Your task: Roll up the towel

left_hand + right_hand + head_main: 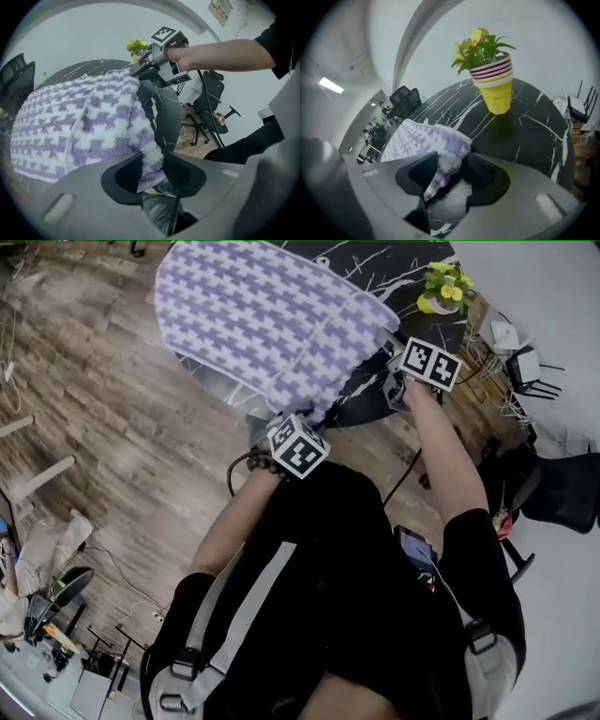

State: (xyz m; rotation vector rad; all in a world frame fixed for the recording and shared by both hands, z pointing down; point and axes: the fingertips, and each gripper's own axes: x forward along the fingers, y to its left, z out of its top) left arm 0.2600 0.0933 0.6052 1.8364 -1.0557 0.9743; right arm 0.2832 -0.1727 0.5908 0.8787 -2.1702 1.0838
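Head view, looking steeply down: checked purple-and-white towel (253, 315) spread over a dark marbled table (375, 268), lifted at its near edge by two claws. Left claw (152, 164) pinching one near corner, fleece bunched tight between the jaws, the rest of the cloth fanning out ahead and to its left. Right claw (452, 161) clamped on the other near corner, a tuft drooping just below the jaws, bare tabletop right ahead, a yellow flowerpot (497, 89) farther ahead and slightly to the right. Corners apparently raised together to keep the edge straight and taut, probably ready for turning it over into the first wrap. Rolling seemingly not yet begun: cloth flat, no coil in sight. Far side hanging past the table's rim, well away from either claw, likely to slide under an uneven pull.
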